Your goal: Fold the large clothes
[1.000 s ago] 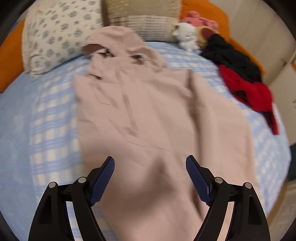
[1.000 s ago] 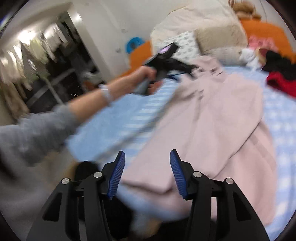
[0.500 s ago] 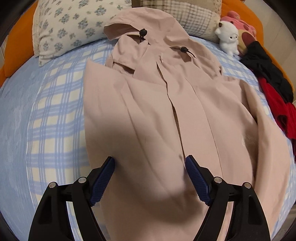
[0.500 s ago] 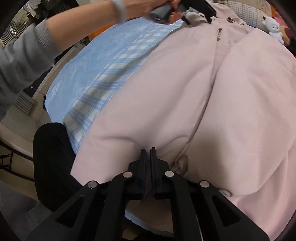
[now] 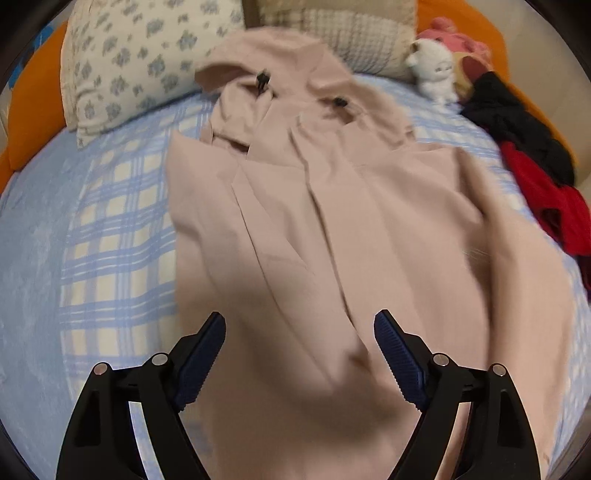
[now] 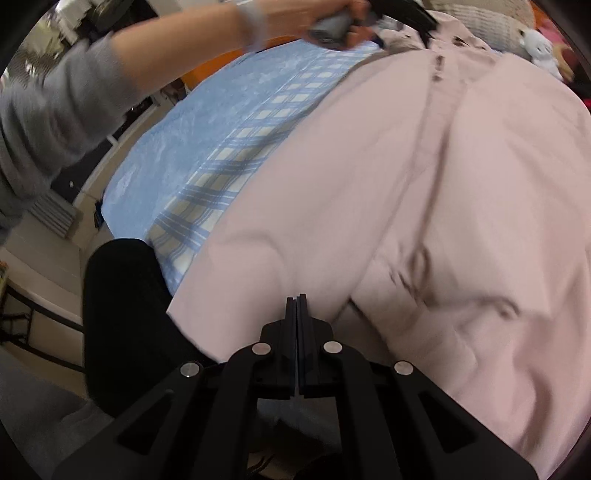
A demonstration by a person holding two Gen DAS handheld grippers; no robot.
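Note:
A large pale pink hooded coat (image 5: 332, 221) lies spread front-up on the blue plaid bed sheet (image 5: 110, 229), hood toward the pillows. My left gripper (image 5: 299, 317) hovers over the coat's middle. Its jaws stand wide and are still opening, touching no fabric. In the right wrist view the coat (image 6: 406, 184) fills the bed, its hem at the near edge. My right gripper (image 6: 297, 299) is shut on that hem, and the cloth puckers toward its tips. The left gripper (image 6: 406, 14) shows at the top of that view, held by a hand (image 6: 343, 18) in a grey sleeve.
A floral pillow (image 5: 140, 62) and a checked pillow (image 5: 351, 33) lie at the bed's head before an orange headboard (image 5: 33, 118). A white plush toy (image 5: 432, 70) and a heap of black and red clothes (image 5: 535, 184) sit at the right. The person's dark-clad leg (image 6: 122, 314) stands against the bed's near edge.
My right gripper dropped toward the bed's near edge and its jaws closed from open onto the coat's hem. The left gripper shifted a little lower over the coat, staying open.

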